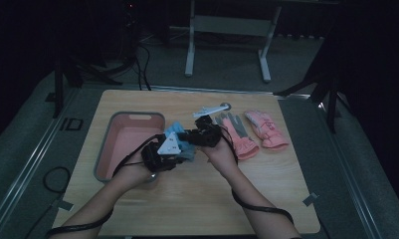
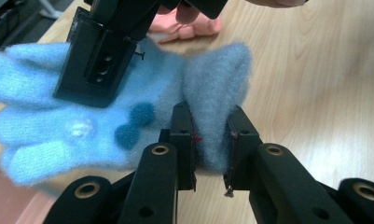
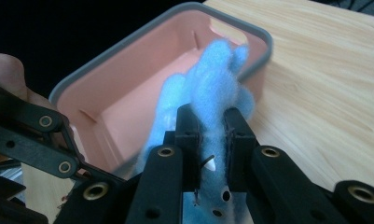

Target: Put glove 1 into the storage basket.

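From the high view, nearest me are my two forearms coming up over the desk (image 1: 197, 199); the left gripper (image 1: 179, 149) and right gripper (image 1: 189, 137) meet just right of the pink bin (image 1: 103, 154), both on the blue glove (image 1: 176, 130), which hangs at the bin's right rim. Right of the bin, past my right hand, lie two pink gloves (image 1: 256, 132), and a white tool (image 1: 212, 109) sits beyond them. Nothing stands between the glove and the bin.

In the left gripper view, I see my left gripper (image 2: 211, 140) pinched tight on the glove's (image 2: 82, 116) grey-blue cuff (image 2: 217, 84), with the right gripper's black body (image 2: 103, 51) pressing across the fingers end. Two dark pompoms (image 2: 135, 123) show here, and the pink gloves (image 2: 184, 28) peek behind.

In the right gripper view, my right gripper (image 3: 211, 140) is clamped on the glove's (image 3: 212, 88) fluffy fabric, held above the bin's (image 3: 128, 60) open inside, which looks bare where I can see.
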